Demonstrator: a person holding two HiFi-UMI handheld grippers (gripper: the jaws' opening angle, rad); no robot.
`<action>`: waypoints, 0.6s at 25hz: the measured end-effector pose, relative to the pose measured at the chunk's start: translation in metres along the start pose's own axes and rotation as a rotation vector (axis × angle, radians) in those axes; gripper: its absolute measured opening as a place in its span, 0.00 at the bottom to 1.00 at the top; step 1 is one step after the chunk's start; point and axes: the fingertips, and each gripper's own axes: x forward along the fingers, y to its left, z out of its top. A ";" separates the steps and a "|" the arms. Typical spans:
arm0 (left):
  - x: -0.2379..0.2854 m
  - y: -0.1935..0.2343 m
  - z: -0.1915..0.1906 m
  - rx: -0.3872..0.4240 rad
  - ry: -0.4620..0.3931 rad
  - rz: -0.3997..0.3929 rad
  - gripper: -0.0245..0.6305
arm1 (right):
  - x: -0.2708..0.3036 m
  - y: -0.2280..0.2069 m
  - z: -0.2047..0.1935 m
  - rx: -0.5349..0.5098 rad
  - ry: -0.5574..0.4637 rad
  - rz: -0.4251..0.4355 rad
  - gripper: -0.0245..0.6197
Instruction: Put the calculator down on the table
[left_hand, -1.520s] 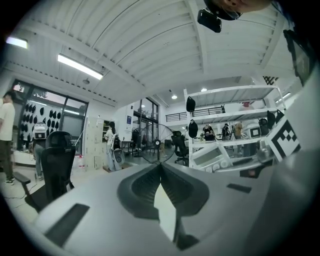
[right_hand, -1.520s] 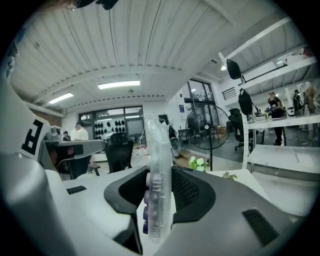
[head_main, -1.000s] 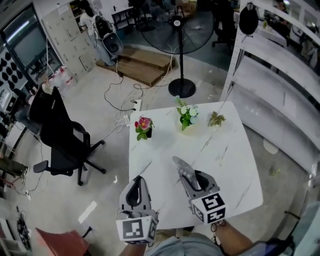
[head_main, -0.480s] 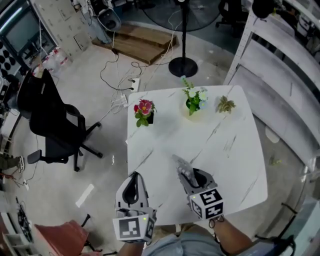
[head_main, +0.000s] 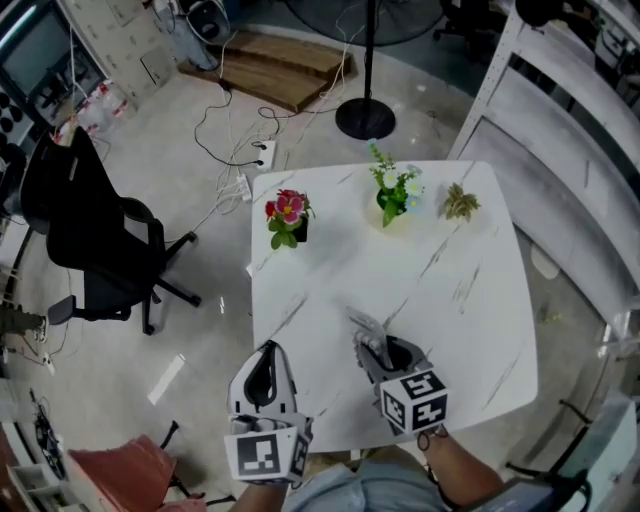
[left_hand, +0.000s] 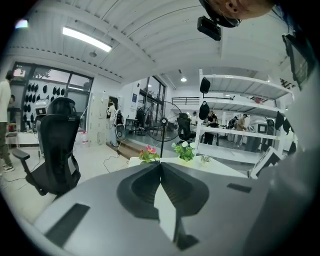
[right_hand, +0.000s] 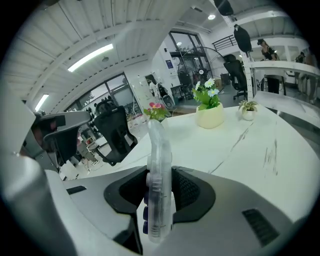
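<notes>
Clear-plastic calculator (right_hand: 158, 165) stands edge-on, pinched in the right gripper (head_main: 378, 350) over the white marble table (head_main: 470, 300), lower centre. At lower left, the left gripper (head_main: 266, 372) has its jaws pressed together, empty. Potted flowers (head_main: 287, 215) line the table's upper edge.

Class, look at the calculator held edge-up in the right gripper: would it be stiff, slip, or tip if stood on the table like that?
Probably stiff: the calculator stands straight above the right gripper without sagging. Its clear, glossy casing may slip in the grip. Released on that thin edge on the table, it would likely topple flat.
</notes>
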 end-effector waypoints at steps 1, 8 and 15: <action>0.002 0.000 0.000 0.000 0.002 -0.001 0.05 | 0.001 -0.001 -0.001 0.008 0.005 0.002 0.26; 0.009 0.000 -0.003 -0.003 0.010 -0.003 0.05 | 0.009 -0.007 -0.005 0.134 0.027 0.030 0.26; 0.017 0.002 -0.001 0.000 0.011 -0.013 0.05 | 0.018 -0.021 -0.013 0.313 0.053 0.038 0.27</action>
